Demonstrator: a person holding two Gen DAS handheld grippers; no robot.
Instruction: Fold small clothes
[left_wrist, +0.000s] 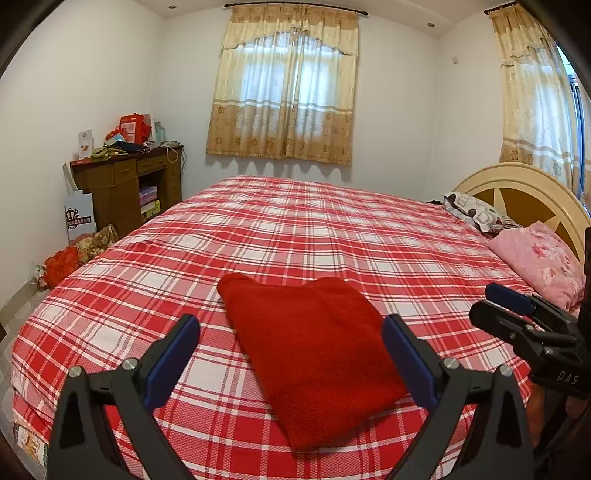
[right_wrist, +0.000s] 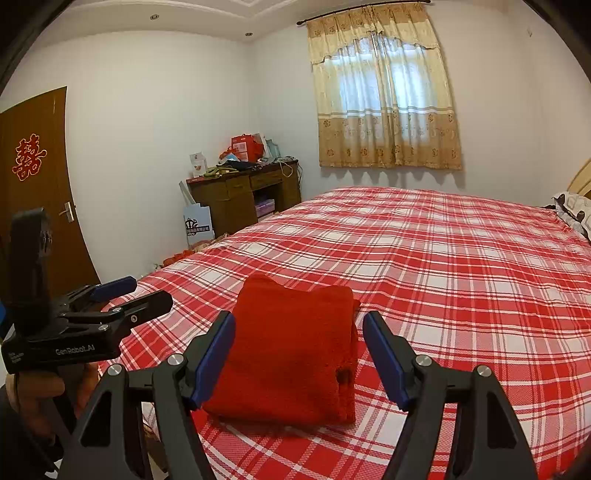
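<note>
A folded red garment (left_wrist: 314, 350) (right_wrist: 291, 350) lies flat near the front edge of the bed (left_wrist: 332, 229) (right_wrist: 461, 258), on its red-and-white plaid sheet. My left gripper (left_wrist: 291, 320) is open just in front of the garment, one blue pad on either side and neither touching it. It also shows at the left edge of the right wrist view (right_wrist: 147, 291), held by a hand. My right gripper (right_wrist: 299, 317) is open too, its fingers framing the garment without contact. In the left wrist view it enters from the right (left_wrist: 487, 304).
A pink pillow (left_wrist: 543, 258) and a patterned pillow (left_wrist: 476, 214) lie by the cream headboard (left_wrist: 524, 184) at the right. A cluttered wooden desk (left_wrist: 125, 184) (right_wrist: 243, 195) stands by the far wall, with bags on the floor (left_wrist: 62, 262). A brown door (right_wrist: 33, 192) is at the left.
</note>
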